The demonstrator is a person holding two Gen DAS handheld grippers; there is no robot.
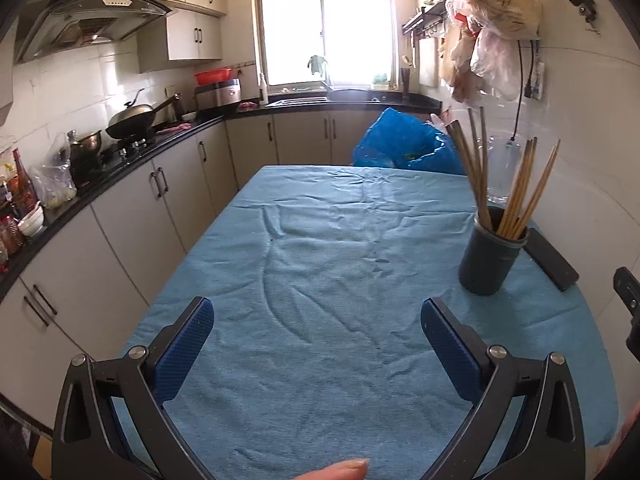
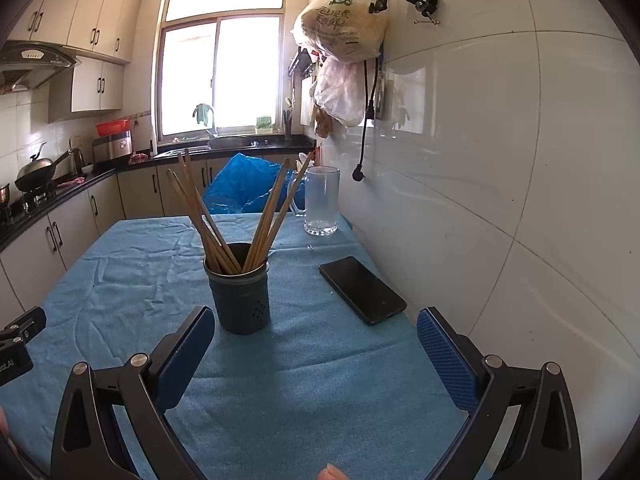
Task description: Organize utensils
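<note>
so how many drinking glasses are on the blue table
1: a clear tall drinking glass stands at the far end of the blue-clothed table, by the white tiled wall, beyond the black phone. Something clear behind it is too hidden to tell.

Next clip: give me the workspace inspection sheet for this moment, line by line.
Surface: table under a wrinkled blue cloth.
Job's things: chopsticks upright in two leaning bunches in a dark holder.
Clutter: black phone lying flat beside the holder; glass mug at the far edge; blue bag behind the table.
Grippers: left claw open, empty; right claw open, empty, holder just ahead.
Cables: black cable hanging down the wall.
Surroundings: kitchen counter, wok, window, hanging bags.
</note>
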